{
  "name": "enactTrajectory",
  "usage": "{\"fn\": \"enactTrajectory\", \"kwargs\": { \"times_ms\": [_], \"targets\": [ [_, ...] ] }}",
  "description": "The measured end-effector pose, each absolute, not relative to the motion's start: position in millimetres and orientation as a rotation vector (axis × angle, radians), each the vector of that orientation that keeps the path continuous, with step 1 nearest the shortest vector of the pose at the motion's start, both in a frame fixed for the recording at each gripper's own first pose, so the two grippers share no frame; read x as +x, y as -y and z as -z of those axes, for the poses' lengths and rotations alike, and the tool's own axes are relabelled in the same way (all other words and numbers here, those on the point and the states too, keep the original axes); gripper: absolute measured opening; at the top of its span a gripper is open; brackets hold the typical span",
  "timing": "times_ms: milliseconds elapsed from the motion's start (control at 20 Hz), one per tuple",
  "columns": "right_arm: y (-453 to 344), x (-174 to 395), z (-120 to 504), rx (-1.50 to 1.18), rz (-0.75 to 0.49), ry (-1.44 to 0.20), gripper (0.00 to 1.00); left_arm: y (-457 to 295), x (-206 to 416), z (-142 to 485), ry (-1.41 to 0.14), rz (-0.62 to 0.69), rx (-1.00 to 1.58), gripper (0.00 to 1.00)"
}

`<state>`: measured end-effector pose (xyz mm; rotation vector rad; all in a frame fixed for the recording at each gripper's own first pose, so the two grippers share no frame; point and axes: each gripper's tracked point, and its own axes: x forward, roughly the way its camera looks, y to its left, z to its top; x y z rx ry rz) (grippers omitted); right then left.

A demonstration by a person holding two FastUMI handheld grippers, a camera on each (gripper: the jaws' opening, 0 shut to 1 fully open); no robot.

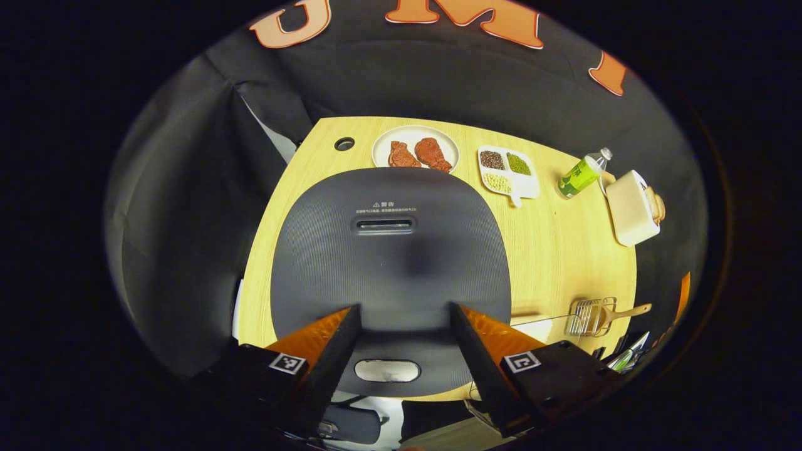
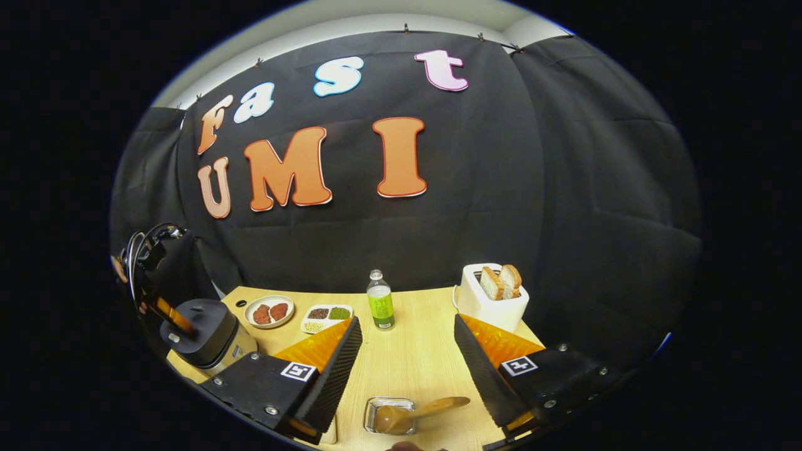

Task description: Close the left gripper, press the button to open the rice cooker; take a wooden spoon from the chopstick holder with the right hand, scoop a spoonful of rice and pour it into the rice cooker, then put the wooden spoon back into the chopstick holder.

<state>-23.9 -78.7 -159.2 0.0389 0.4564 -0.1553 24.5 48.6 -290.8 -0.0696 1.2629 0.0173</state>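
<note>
Light wood-grain desk [image 1: 564, 250] carries everything, black cloth wall behind. Biggest item: dark grey ribbed rice cooker [image 1: 388, 250] w/ lid down, at the desk's left end; in the left gripper view it sits right under the camera, vent slot near lid centre, pale oval button [image 1: 386, 370] at the front edge. Left tool [image 1: 404, 319] hangs over the lid's front, fingers spread wide apart, nothing between them, the button lies in the gap farther down; contact w/ lid can't be judged. In the right gripper view the same cooker [image 2: 203, 335] is far left w/ the other tool above it. White two-slot toaster [image 2: 492, 300] w/ bread slices standing in it is at the far right of the desk. Round white plate [image 1: 415, 150] w/ two reddish-brown meat pieces sits behind the cooker, beside it a white divided dish [image 1: 507, 172] of dark, green and pale beans. Clear bottle w/ green label [image 2: 380, 304] stands upright between dish and toaster. Right tool [image 2: 407, 369] is wide open, holds nothing, poised above the near desk edge. Just below it: small wire/metal chopstick holder [image 2: 388, 413] w/ the wooden spoon [image 2: 413, 414], bowl in the holder, handle sticking out to the right.
</note>
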Motion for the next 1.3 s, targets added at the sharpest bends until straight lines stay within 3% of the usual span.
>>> {"fn": "enactTrajectory", "kwargs": {
  "times_ms": [100, 350, 650, 700, 1250, 1300],
  "targets": [
    [74.2, -23.8, 158.8, 0.029, 0.145, -0.452, 0.92, -47.0, 23.3, 293.4, -1.262, -0.014, -0.064, 1.00],
    [60.0, -16.9, 155.1, 0.039, 0.117, -0.443, 0.92, -46.1, 22.3, 297.8, -1.255, -0.016, -0.064, 1.00],
    [49.7, -7.9, 131.0, 0.036, 0.089, -0.393, 0.92, -51.3, 19.3, 290.4, -1.132, -0.059, -0.101, 0.99],
    [49.0, -6.1, 125.1, 0.032, 0.087, -0.382, 0.92, -51.9, 19.2, 287.3, -1.112, -0.063, -0.114, 0.94],
    [24.6, 13.6, 66.4, -0.024, 0.031, -0.224, 0.93, -57.0, 61.2, 138.0, -0.481, -0.082, -0.021, 0.93],
    [21.7, 14.4, 66.4, -0.031, 0.024, -0.217, 0.93, -56.4, 60.1, 125.5, -0.424, -0.084, -0.017, 1.00]
  ]
}}
